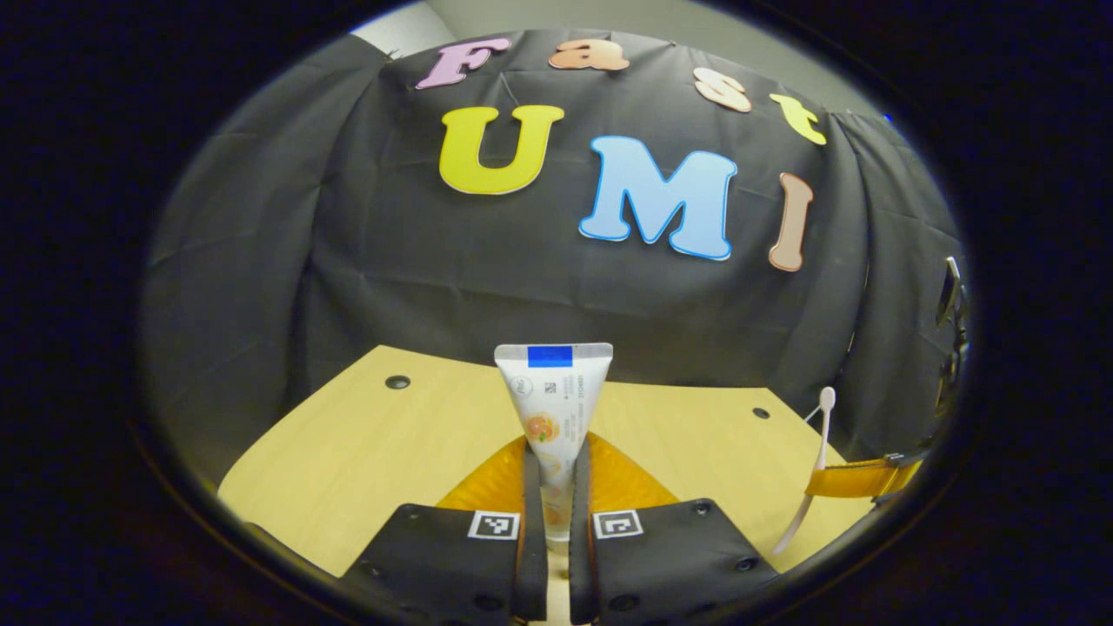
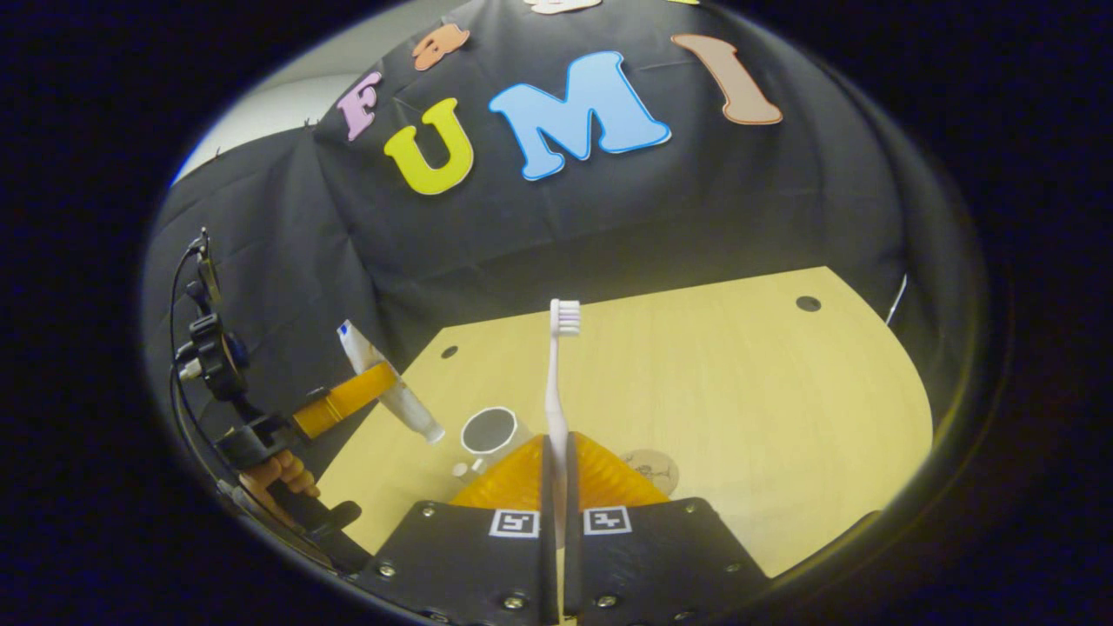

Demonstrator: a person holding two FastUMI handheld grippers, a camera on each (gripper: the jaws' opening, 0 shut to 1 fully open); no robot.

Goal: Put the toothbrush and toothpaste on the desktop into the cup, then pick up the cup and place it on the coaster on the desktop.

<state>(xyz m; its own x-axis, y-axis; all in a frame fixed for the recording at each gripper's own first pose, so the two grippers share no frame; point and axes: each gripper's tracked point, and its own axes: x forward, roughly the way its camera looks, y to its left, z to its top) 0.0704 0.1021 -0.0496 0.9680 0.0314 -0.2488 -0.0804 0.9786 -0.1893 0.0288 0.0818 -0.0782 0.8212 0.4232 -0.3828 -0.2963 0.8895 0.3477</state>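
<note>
My left gripper [image 1: 556, 513] is shut on a white toothpaste tube [image 1: 554, 409], which stands upright with its crimped end up, above the wooden desktop [image 1: 365, 452]. My right gripper [image 2: 556, 487] is shut on the handle of a pale toothbrush [image 2: 556, 382], bristles up. A clear cup [image 2: 487, 432] stands on the desktop [image 2: 765, 409] just left of my right fingers. A round coaster [image 2: 650, 469] lies just right of them. In the right gripper view the left gripper [image 2: 343, 402] holds the toothpaste [image 2: 387, 391] tilted, cap end down, close to the cup. The left gripper view catches the toothbrush [image 1: 822, 435] at far right.
The desktop has small dark holes [image 2: 808, 303] near its back corners. Black cloth walls close the booth behind and at both sides. A hand [image 2: 278, 474] holds the left gripper's handle at the left, with cables above it.
</note>
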